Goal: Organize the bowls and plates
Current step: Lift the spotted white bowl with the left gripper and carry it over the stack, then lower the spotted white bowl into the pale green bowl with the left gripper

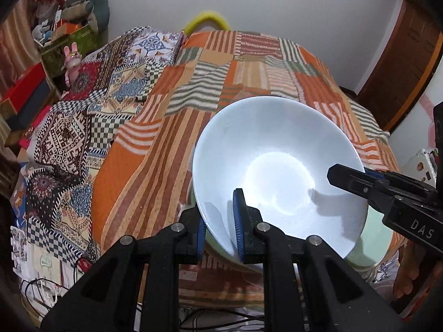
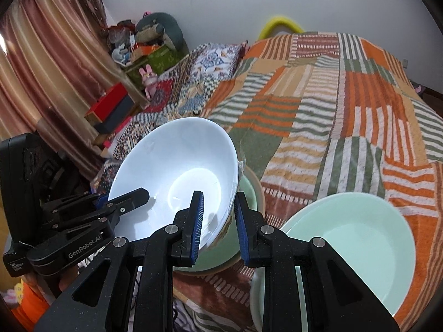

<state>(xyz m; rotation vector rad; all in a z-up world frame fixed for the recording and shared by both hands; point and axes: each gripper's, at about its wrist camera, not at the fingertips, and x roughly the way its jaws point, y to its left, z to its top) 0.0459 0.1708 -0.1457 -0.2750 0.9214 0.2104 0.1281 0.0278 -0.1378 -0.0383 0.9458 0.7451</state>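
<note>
- Both sets of fingers are clamped on the same white bowl (image 1: 277,166): left gripper (image 1: 220,232) pinches the near rim, right gripper (image 2: 218,221) pinches the opposite rim, one pad inside and one outside each.
- Bowl hangs tilted between them over the striped bedspread (image 1: 249,63), with its low edge right above a green bowl (image 2: 249,191).
- My guess is the white one is about to get nested into that green one, so it's basically straight down from here.
- Mint plates (image 2: 354,238) are stacked just beside the green bowl on the right-hand side, close enough to clip.
- Nothing else seems to block the drop.
</note>
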